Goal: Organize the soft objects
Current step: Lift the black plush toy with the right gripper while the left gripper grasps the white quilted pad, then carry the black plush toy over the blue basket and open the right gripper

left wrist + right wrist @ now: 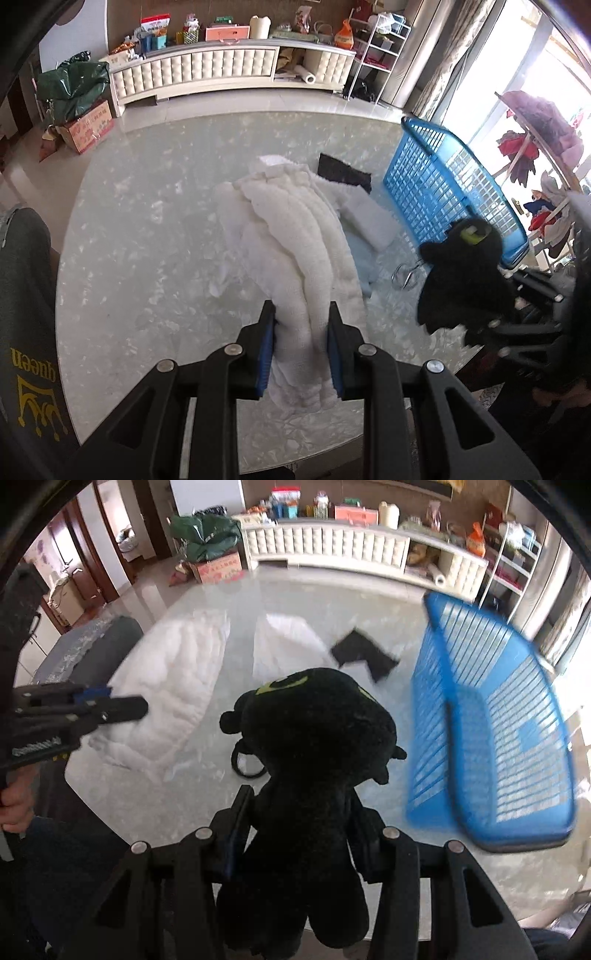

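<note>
In the left wrist view, the left gripper (301, 332) is clamped on one end of a white, ribbed, fluffy cloth (295, 236), which is squeezed between its two blue pads (266, 354). From the grip the cloth stretches away over the round, pale marble-patterned table (147, 229), and its far part lies on the table top. Just beside the cloth lie a flat white folded piece (369, 218) and a pale blue soft piece (364, 264), and a little behind them a small black cloth (343, 171) lies flat. A blue plastic lattice basket (443, 192) stands at the far right part of the table. In front of the basket, the right gripper (491, 321) holds a black plush toy with a yellow-green eye (461, 273) above the table. Below the toy a metal ring (404, 275) lies on the table. In the right wrist view, the right gripper (301, 830) grasps the black plush toy (314, 760) around its middle, with the toy's head pointing away from the camera and its lower part hanging toward the camera. The blue basket (491, 738) is near the toy on the right, blurred. The left gripper (110, 707) is seen at the left edge over the white cloth (173, 679), and the small black cloth (364, 653) lies farther on the table (207, 794).
</note>
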### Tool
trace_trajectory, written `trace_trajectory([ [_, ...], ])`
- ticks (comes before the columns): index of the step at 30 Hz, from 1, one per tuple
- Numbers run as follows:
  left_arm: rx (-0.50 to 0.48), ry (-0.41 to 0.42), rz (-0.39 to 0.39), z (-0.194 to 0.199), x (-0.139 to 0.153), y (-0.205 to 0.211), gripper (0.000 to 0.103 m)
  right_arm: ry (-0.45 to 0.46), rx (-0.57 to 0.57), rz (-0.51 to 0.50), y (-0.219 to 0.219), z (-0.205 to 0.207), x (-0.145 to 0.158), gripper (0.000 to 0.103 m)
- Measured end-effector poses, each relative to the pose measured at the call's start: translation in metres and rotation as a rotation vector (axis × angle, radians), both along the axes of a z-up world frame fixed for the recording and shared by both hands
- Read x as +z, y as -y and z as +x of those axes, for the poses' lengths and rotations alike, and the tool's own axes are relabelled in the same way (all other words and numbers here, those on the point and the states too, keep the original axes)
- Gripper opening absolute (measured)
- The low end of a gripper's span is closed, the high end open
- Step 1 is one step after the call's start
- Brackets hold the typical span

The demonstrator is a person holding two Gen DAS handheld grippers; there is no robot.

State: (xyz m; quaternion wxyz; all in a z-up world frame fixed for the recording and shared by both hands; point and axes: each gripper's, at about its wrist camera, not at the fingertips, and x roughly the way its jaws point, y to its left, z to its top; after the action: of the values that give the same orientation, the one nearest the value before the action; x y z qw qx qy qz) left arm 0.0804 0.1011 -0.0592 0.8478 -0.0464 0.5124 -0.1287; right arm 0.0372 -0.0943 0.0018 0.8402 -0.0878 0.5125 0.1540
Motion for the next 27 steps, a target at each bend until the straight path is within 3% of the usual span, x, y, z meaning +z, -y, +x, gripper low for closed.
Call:
trace_trajectory([
  [7,0.017,0.021,-0.006,0.006,0.010,0.002,0.023,0.054,0.040,0.005,0.033,0.014,0.046,0.045],
  [14,0.034,0.019,0.000,0.016,0.008,0.004,0.023,0.133,0.041,-0.078,0.077,0.023,0.072,0.045],
  [23,0.022,0.001,0.022,0.025,0.003,0.013,0.023,0.121,0.113,-0.175,0.104,0.056,0.048,0.045],
  [27,0.021,-0.008,0.029,0.029,-0.001,0.014,0.023,0.125,0.251,-0.231,0.103,0.066,0.020,0.045],
])
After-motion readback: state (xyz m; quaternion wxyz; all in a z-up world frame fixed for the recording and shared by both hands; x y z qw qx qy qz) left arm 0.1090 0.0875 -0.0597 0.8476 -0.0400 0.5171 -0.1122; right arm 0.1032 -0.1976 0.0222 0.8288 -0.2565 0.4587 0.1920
